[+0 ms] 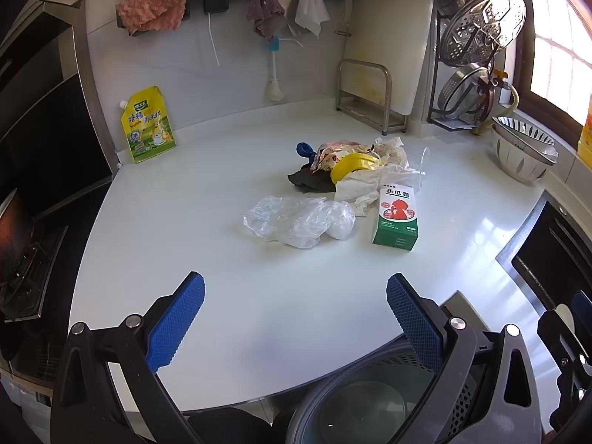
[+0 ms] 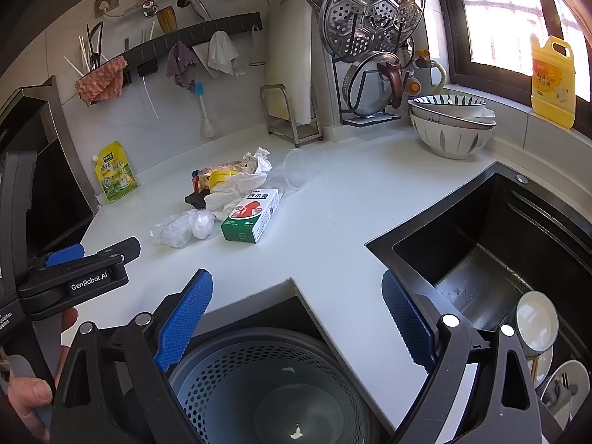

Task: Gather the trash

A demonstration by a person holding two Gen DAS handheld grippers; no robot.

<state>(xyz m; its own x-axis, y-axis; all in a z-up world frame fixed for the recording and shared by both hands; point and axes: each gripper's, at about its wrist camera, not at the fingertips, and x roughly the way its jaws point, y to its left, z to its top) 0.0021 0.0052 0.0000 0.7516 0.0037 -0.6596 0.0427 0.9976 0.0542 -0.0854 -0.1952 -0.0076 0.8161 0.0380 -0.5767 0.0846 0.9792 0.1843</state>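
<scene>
A pile of trash lies mid-counter: a crumpled clear plastic bag [image 1: 299, 222], a green and white box [image 1: 396, 216], white paper wrappers [image 1: 373, 181], a yellow lid [image 1: 351, 164], a dark scrap [image 1: 309, 181] and a clear cup [image 1: 423, 164]. The bag [image 2: 183, 228] and the box [image 2: 253, 214] also show in the right wrist view. A perforated blue trash bin [image 2: 273, 388] stands below the counter's front edge. My left gripper [image 1: 296, 318] is open and empty, short of the pile. My right gripper [image 2: 298, 322] is open and empty above the bin.
A yellow seasoning pouch [image 1: 148, 125] leans on the back wall. Stacked bowls [image 2: 449, 125] and a lid rack [image 2: 372, 48] stand at the back right. A black sink [image 2: 499, 251] with dishes lies right. A stove [image 1: 26, 259] lies left. A yellow detergent bottle [image 2: 553, 81] is on the sill.
</scene>
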